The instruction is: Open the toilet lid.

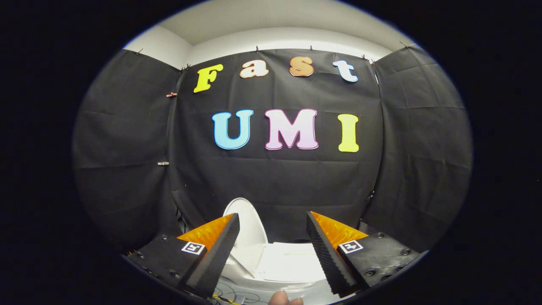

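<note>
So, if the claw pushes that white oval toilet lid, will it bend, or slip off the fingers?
The toilet lid probably stays stiff: it keeps a smooth oval shape while standing nearly upright. Its glossy white surface looks slippery, so even the ribbed fingers may slide on it. The claw is open and holds nothing; the lid is just ahead, by the left finger.

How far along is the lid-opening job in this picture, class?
Done, it seems: the toilet lid stands raised, above the white toilet body. In hand: nothing; the gripper has its jaws spread wide, touching nothing. Left: little, perhaps drawing the gripper away.
</note>
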